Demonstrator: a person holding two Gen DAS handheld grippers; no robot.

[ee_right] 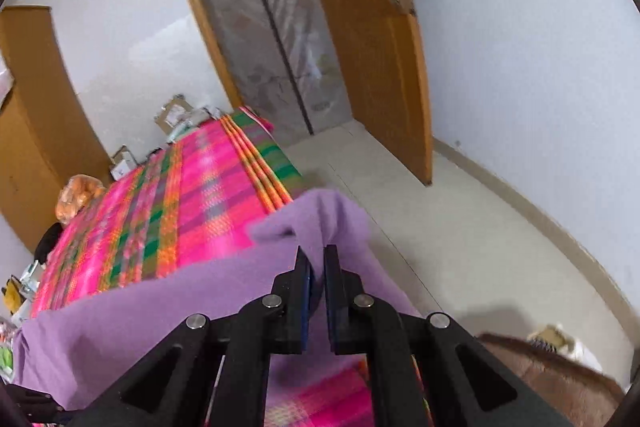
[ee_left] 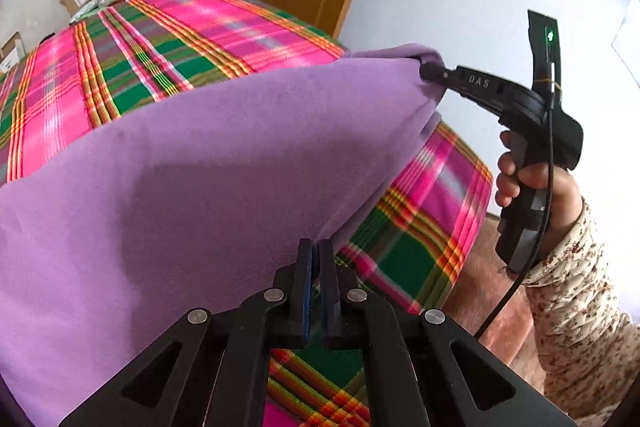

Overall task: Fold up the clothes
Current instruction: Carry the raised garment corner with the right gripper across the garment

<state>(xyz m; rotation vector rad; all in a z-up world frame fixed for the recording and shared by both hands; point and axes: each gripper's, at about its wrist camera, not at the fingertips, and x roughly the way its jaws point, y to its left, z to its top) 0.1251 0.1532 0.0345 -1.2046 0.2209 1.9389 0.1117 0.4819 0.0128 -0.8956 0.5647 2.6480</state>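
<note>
I have the purple cloth (ee_left: 192, 163) stretched along the bed's (ee_left: 224, 23) near edge: my left hand-held gripper (ee_left: 316, 251) pinches its near corner, my right hand-held gripper (ee_left: 430, 71) pinches the other corner toward the door-side edge.

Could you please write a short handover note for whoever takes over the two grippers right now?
Left gripper: shut on the near edge of the purple cloth.
Right gripper: shut on a bunched corner of the same cloth.
The cloth is held up between both grippers, above the pink and green plaid bedspread; its lower part drapes toward the bed.
Done: both corners gripped and raised.
Left: no fold visible yet; probably bring the edges together, lay it flat, then finish folding.
</note>
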